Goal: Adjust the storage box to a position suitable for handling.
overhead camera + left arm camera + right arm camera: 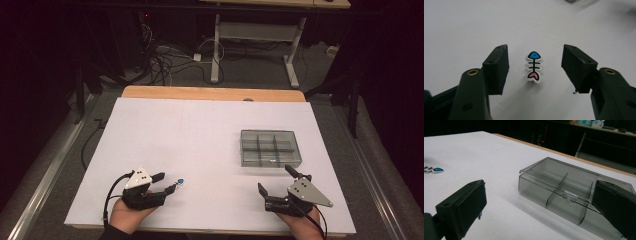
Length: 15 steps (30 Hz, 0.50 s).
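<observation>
The left gripper (534,67) stands open with the fish charm (534,66) lying untouched between its jaws. The right gripper (536,207) gapes empty toward the closed compartment box (574,195). I reckon the flat charm could skid away if one pad reaches it first.

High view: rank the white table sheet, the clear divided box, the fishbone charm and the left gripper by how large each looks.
1. white table sheet
2. clear divided box
3. left gripper, which looks a little smaller than the box but sits nearer the camera, so that order is unsure
4. fishbone charm, a tiny speck
</observation>
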Tool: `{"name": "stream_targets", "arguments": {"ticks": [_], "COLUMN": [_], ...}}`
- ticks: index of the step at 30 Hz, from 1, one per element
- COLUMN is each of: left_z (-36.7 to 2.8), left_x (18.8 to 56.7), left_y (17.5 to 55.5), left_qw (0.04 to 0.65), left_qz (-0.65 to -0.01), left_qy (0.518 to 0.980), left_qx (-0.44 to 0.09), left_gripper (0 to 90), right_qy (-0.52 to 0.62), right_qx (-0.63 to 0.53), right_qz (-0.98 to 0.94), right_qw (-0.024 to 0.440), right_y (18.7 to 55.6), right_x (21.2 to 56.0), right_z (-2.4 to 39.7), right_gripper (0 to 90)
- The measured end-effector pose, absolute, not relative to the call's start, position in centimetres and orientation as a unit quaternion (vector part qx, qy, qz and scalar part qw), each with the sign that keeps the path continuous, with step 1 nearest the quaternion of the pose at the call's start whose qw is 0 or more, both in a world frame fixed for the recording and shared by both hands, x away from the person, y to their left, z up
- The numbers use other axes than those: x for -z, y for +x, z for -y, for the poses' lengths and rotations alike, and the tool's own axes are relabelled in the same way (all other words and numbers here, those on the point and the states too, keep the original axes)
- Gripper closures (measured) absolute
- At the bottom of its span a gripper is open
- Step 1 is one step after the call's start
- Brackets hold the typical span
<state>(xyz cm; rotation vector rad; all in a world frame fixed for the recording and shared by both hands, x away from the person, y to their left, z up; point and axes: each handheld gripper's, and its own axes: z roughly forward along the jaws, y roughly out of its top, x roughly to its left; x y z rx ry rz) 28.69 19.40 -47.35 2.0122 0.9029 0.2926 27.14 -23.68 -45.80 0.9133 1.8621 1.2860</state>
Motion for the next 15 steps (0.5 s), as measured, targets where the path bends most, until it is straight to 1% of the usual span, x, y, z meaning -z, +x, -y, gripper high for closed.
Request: {"name": "stream_targets", "arguments": {"ticks": [2,3,6,9,12,15], "left_z": [-18.6,-18.6,-17.9,-17.4,-17.3,-17.3], "left_x": [47.8,47.8,48.3,48.3,48.5,48.5], "left_y": [28.8,28.8,29.5,29.8,30.1,30.1], "left_qw": [0.420,0.420,0.391,0.377,0.366,0.362], "left_qz": [-0.351,-0.351,-0.359,-0.358,-0.361,-0.361], "left_qy": [0.828,0.828,0.839,0.845,0.850,0.851], "left_qx": [-0.118,-0.118,-0.117,-0.126,-0.117,-0.120], "left_gripper": [38.3,38.3,38.9,41.8,46.4,48.4], "right_qy": [0.348,0.348,0.348,0.348,0.345,0.345], "right_qx": [-0.495,-0.495,-0.494,-0.493,-0.494,-0.494], "right_qz": [-0.719,-0.719,-0.720,-0.720,-0.721,-0.721], "right_qw": [0.343,0.343,0.341,0.341,0.342,0.343], "right_y": [27.2,27.2,27.3,27.3,27.2,27.1], "right_x": [45.9,45.9,45.9,46.0,45.9,45.9], "right_z": [23.5,23.5,23.4,23.4,23.3,23.3], "right_gripper": [0.1,0.1,0.1,0.1,0.1,0.1]}}
